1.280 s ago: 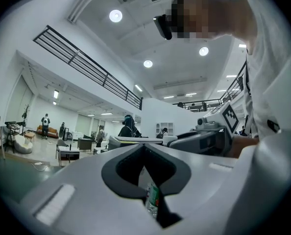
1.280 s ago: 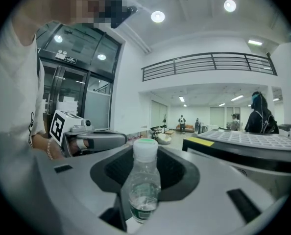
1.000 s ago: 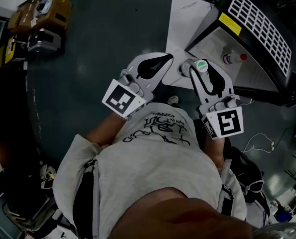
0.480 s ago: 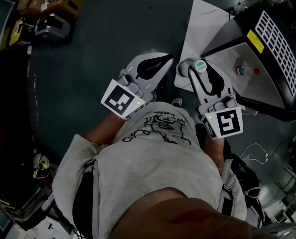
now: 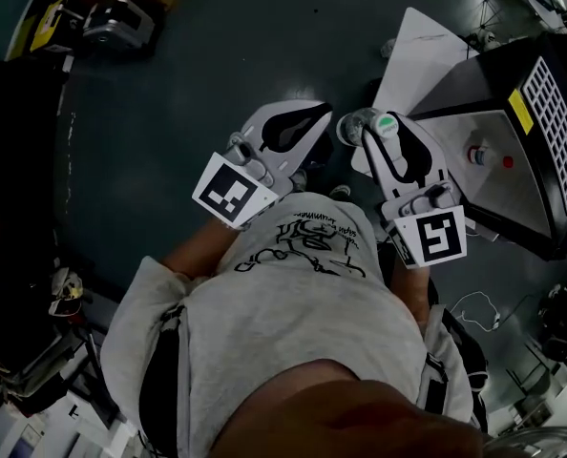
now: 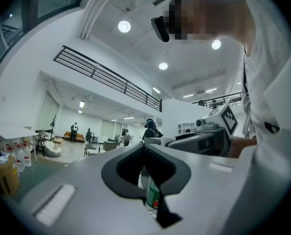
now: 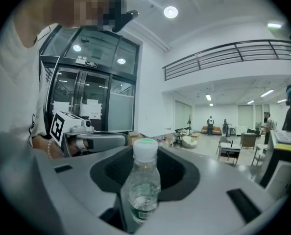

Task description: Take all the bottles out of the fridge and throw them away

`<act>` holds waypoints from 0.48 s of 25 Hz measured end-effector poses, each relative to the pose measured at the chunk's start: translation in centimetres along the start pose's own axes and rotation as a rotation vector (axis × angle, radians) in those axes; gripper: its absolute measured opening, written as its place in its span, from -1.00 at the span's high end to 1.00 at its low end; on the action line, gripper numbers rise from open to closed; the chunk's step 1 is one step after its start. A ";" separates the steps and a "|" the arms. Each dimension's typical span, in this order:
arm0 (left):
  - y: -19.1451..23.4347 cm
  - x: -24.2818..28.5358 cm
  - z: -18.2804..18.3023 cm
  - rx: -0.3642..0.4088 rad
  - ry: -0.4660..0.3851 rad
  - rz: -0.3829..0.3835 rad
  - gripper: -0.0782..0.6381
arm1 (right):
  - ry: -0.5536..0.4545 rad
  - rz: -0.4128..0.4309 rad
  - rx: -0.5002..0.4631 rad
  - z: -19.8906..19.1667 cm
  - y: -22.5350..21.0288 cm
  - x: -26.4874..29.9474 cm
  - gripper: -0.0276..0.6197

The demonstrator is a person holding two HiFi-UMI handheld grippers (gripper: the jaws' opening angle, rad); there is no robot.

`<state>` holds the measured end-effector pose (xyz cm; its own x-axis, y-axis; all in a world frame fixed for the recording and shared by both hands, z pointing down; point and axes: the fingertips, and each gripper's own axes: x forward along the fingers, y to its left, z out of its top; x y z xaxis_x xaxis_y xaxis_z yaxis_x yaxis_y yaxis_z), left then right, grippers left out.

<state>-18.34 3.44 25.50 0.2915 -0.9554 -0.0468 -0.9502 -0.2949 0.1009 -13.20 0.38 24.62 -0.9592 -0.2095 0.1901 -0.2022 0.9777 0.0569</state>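
Clear plastic bottle (image 7: 144, 185), white-and-green cap (image 7: 145, 148), upright and clamped in my right gripper (image 5: 381, 130). My left gripper (image 5: 324, 113) sits just left of that bottle, jaws together, black grilled box (image 5: 556, 132) to its right.

Bottle (image 7: 144, 180) base hidden within right tool (image 5: 377, 134), far people (image 7: 210, 123) too small

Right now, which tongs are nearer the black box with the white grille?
Right. The right tongs, gripping a bottle, are between the black box and the left tongs, which are farther off.
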 end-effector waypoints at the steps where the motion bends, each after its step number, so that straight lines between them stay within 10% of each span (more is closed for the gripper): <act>1: 0.2 -0.3 0.0 0.001 -0.001 0.009 0.76 | -0.004 0.009 0.001 0.1 0.3 0.3 0.45; 12: 0.5 -1.8 0.0 -0.006 -0.005 0.112 0.76 | -0.001 0.124 -0.051 0.1 1.7 1.2 0.45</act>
<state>-19.36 4.99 25.64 0.1834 -0.9822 -0.0395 -0.9761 -0.1867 0.1114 -14.76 1.81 24.84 -0.9763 -0.0873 0.1979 -0.0720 0.9939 0.0833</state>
